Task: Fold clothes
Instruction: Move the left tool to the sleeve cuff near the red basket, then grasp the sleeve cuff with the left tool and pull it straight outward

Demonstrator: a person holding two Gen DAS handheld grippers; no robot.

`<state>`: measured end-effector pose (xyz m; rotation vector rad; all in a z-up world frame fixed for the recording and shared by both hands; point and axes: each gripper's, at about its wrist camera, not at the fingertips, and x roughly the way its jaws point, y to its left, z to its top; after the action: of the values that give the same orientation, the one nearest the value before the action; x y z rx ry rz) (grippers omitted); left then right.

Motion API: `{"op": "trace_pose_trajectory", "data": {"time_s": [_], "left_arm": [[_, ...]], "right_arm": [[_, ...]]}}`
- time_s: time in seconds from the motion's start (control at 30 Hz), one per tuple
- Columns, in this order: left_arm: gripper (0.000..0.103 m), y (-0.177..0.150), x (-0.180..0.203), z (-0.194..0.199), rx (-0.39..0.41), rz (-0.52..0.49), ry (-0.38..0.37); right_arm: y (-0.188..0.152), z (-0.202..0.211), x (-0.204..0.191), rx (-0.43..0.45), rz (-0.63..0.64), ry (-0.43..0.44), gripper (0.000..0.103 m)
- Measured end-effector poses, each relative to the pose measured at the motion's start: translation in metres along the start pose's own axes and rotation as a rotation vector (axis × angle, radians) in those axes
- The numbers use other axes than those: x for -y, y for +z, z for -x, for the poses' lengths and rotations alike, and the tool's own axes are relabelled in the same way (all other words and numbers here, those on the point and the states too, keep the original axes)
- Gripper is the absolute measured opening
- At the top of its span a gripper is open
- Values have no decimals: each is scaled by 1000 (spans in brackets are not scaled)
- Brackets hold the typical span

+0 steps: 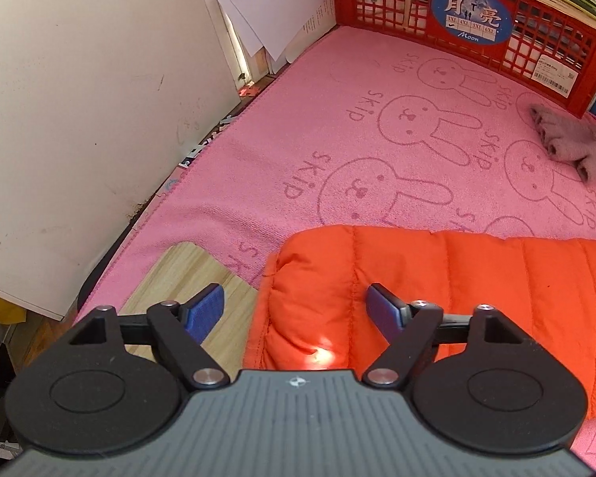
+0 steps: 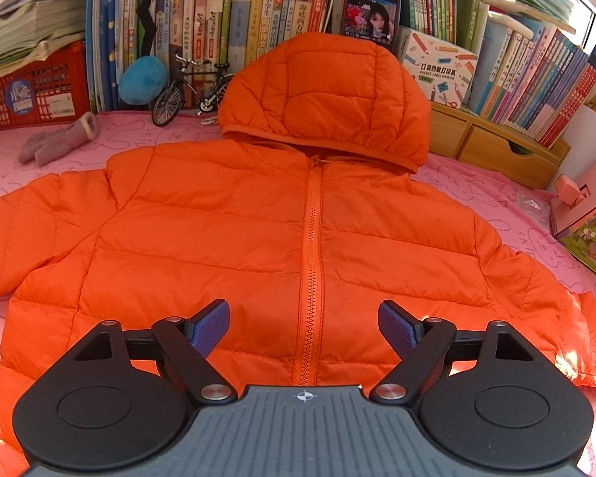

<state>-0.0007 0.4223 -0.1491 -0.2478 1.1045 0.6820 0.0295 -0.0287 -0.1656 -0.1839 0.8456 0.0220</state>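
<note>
An orange hooded puffer jacket (image 2: 258, 214) lies flat, zipped, front up, on a pink bunny-print towel (image 2: 508, 214), sleeves spread to both sides and hood toward the bookshelf. My right gripper (image 2: 304, 326) is open and empty, hovering over the jacket's lower front near the zipper. In the left wrist view the end of a jacket sleeve (image 1: 437, 290) lies at lower right. My left gripper (image 1: 296, 310) is open and empty, its jaws straddling the sleeve's cuff edge just above it.
A red plastic crate (image 1: 476, 20) stands at the towel's far edge, with grey socks (image 1: 568, 139) beside it. A white board (image 1: 79, 119) stands at left. A model bicycle (image 2: 190, 87), a phone (image 2: 371, 8), books and a wooden drawer unit (image 2: 492, 143) line the back.
</note>
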Motion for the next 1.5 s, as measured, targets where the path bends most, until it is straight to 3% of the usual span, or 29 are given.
{"op": "trace_pose_trajectory", "data": {"time_s": [0.17, 0.3, 0.47, 0.57, 0.6, 0.63, 0.77, 0.93, 1.0, 1.1, 1.2, 1.27, 1.33, 1.37, 1.4, 1.5], "left_arm": [[41, -7, 23, 4, 57, -51, -6], [8, 8, 27, 5, 110, 0, -16], [4, 39, 16, 21, 174, 58, -44], [14, 57, 9, 30, 212, 94, -61], [25, 63, 7, 33, 224, 106, -67], [30, 66, 4, 35, 227, 116, -72], [48, 25, -25, 24, 61, 171, -92], [53, -11, -38, 1, -97, 283, -104], [74, -17, -36, -5, -118, 313, -107], [89, -17, -31, -12, -128, 344, -118], [99, -14, -26, -15, -112, 374, -141], [98, -9, -22, -16, -96, 390, -162], [86, -2, -19, -16, -68, 406, -173], [66, 2, -17, -16, -52, 414, -176], [50, 5, -16, -16, -38, 424, -181], [33, 18, -17, -21, -20, 467, -207]], "right_arm": [[5, 1, -13, 13, 8, 64, 82], [15, 3, -34, 24, 18, 162, 82], [31, 9, -81, 36, 91, 340, 82], [34, 20, -119, 67, 221, 419, 85], [33, 24, -132, 87, 275, 430, 87], [31, 27, -142, 110, 324, 430, 87], [24, 33, -178, 182, 495, 454, 88], [8, 27, -213, 237, 713, 475, 89], [6, 22, -220, 234, 757, 470, 89], [3, 14, -225, 231, 796, 461, 90], [2, 6, -228, 222, 794, 460, 92], [1, 1, -230, 241, 786, 459, 94], [3, -2, -235, 266, 774, 464, 89], [7, -3, -238, 263, 761, 470, 67], [11, -4, -241, 260, 747, 476, 35], [28, -8, -250, 250, 683, 463, 18]]}}
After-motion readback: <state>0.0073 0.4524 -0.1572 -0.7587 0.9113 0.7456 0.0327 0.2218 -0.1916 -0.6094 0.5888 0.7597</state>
